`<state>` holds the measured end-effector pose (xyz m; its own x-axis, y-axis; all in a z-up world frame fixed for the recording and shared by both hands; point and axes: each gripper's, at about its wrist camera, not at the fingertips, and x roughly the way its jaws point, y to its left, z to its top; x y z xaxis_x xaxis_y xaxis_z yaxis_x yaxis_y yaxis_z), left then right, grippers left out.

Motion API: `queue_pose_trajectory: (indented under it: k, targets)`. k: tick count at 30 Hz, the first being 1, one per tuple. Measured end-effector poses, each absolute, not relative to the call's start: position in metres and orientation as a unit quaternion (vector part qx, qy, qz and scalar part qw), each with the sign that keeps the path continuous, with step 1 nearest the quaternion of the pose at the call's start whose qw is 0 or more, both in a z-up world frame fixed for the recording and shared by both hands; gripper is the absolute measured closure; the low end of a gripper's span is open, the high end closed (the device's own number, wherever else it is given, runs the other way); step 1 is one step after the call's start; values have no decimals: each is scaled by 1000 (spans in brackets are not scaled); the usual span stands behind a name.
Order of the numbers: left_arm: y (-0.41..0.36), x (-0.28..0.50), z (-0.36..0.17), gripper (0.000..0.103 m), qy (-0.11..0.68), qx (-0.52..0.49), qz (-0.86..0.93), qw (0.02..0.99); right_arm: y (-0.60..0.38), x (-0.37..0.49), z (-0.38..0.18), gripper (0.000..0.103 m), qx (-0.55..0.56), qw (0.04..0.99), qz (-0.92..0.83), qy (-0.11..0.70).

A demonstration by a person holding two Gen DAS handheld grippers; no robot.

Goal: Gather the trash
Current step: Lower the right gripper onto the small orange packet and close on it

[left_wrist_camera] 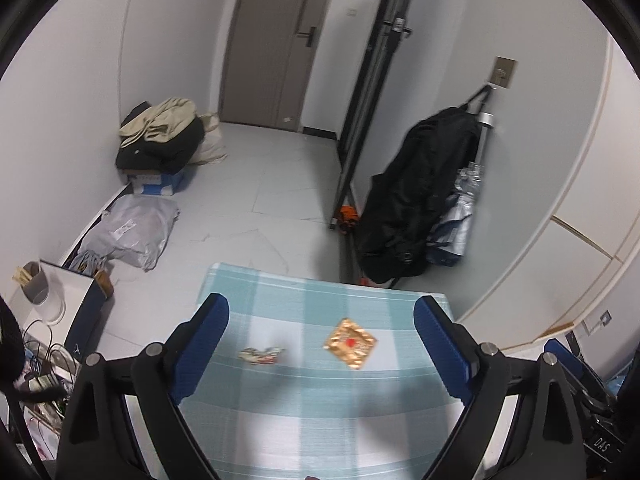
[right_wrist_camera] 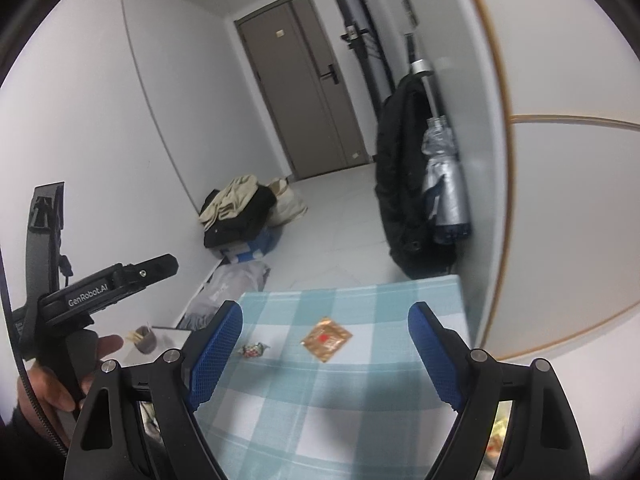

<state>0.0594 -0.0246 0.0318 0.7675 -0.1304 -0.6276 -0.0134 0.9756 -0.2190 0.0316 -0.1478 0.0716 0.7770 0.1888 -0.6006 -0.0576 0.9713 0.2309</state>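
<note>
Left tongs and right tongs angled down over checked surface, both wide and empty, wrapper between.

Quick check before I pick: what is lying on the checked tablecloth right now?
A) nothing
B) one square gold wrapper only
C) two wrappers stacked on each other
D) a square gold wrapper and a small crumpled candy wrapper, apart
D: the gold wrapper and the crumpled candy wrapper lie side by side on the tablecloth, with bare cloth between them.
</note>
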Motion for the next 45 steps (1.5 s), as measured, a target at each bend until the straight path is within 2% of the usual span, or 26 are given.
queue_pose_trajectory:
  k: [10, 24, 32, 38, 45]
  targets:
    - [14, 74, -4, 11, 371, -127, -24, 920, -112, 64, 37, 18, 67, 925, 88, 362]
    - [55, 90, -23, 11, 400, -167, -13, 901, -93, 128, 9, 18, -10, 906, 123, 406]
    - [63, 100, -33, 11, 419, -187, -3, 889, -92, 182, -44, 18, -58, 871, 161, 460]
    - [63, 104, -42, 11, 432, -184, 11, 883, -85, 198, -86, 18, -59, 840, 190, 505]
    - [67, 113, -55, 11, 455, -191, 18, 870, -71, 205, -117, 20, -108, 809, 189, 546]
